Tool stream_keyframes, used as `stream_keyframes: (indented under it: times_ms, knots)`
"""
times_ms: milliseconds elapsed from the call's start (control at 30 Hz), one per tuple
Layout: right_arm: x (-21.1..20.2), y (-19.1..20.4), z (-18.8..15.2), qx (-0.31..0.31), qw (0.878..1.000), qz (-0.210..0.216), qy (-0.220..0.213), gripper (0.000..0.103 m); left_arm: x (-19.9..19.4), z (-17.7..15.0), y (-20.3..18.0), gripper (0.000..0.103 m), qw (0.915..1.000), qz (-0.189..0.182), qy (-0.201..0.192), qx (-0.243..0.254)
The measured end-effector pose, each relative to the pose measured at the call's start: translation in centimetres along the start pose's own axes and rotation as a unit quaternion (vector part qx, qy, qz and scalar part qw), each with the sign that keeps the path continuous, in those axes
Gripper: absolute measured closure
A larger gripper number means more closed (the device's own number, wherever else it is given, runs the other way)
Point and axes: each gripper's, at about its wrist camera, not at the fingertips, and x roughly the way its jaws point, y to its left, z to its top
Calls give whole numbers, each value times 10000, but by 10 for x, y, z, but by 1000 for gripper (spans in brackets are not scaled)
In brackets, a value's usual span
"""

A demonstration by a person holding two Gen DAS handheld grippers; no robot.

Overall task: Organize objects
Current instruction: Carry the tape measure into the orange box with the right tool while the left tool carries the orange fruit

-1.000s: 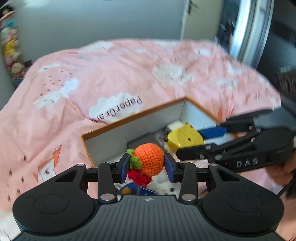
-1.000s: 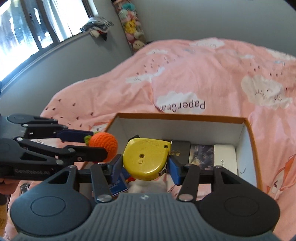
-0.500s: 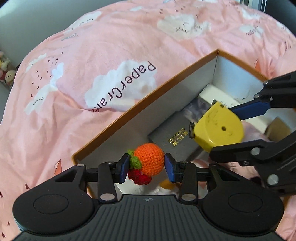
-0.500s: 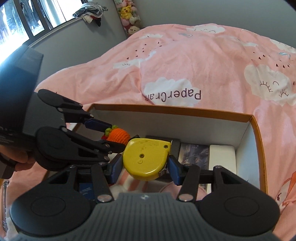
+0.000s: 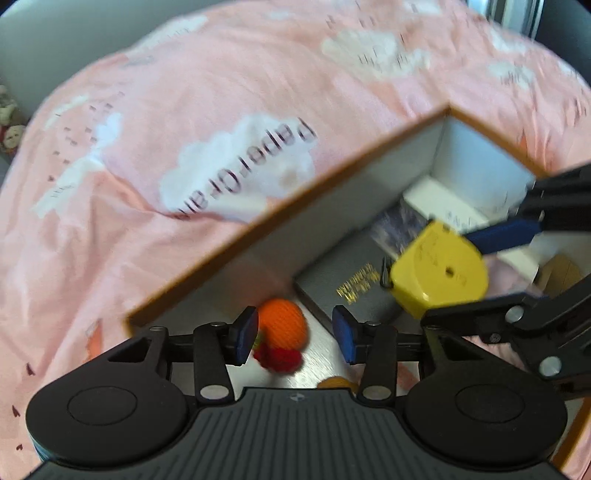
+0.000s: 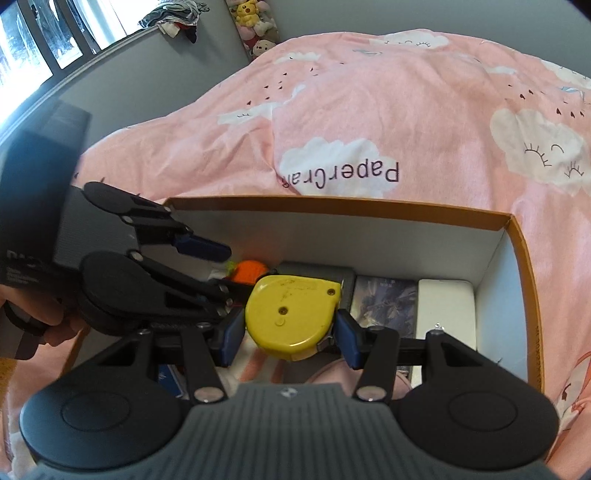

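Observation:
An orange crochet ball [image 5: 282, 328] with a green leaf lies on the floor in a corner of the orange-rimmed white box [image 5: 295, 195], beside a red crochet piece [image 5: 279, 358]. My left gripper [image 5: 294, 334] hangs over it. Its jaws are opening: the ball sits low between them, close to the left pad, with a clear gap on the right. From the right wrist the left gripper [image 6: 221, 269] shows above the ball [image 6: 251, 271]. My right gripper [image 6: 290, 339] is shut on a yellow tape measure [image 6: 293, 317] over the box [image 6: 332, 206]; the tape measure [image 5: 439, 273] hangs above a dark book.
Along the box's far wall lie a dark grey book with gold lettering [image 5: 343, 284], a patterned pack [image 6: 384, 302] and a white case [image 6: 445, 310]. The box rests on a pink cloud-print duvet [image 6: 406, 110]. A person's hand [image 6: 55, 328] holds the left gripper. Plush toys [image 6: 255, 22] stand far back.
Both grippers have come down into the box. The left jaws have widened and the orange ball has slipped from between the pads down to the box floor. The right grip is unchanged.

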Motion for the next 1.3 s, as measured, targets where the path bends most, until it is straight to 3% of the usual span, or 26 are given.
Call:
stream_keyframes:
  times_ms: [133, 333, 467, 600, 833, 1033, 1133, 1300]
  knots:
    - [2, 13, 7, -225, 9996, 180, 47, 48, -36, -6, 18, 50, 9975, -21, -527, -474]
    - [21, 48, 21, -855, 9950, 487, 191, 48, -82, -22, 42, 50, 9896, 386, -970, -994]
    - [41, 74, 31, -1440, 9870, 613, 351, 48, -87, -45, 61, 50, 9807, 672, -983, -1549]
    - [64, 94, 36, -2124, 9730, 653, 625, 48, -83, -70, 78, 50, 9689, 652, -914, -2204]
    - [92, 111, 29, -3240, 9407, 416, 913, 48, -76, -93, 82, 50, 9637, 546, -857, -2470]
    - [104, 110, 28, -3566, 9280, 395, 1001, 48, -70, -103, 76, 50, 9564, 328, -895, -2760]
    - [102, 111, 25, -3818, 9176, 592, 938, 48, -70, -107, 75, 50, 9535, 299, -903, -2859]
    - [95, 116, 25, -3899, 9149, 485, 927, 46, -77, -113, 74, 50, 9474, 353, -940, -3040]
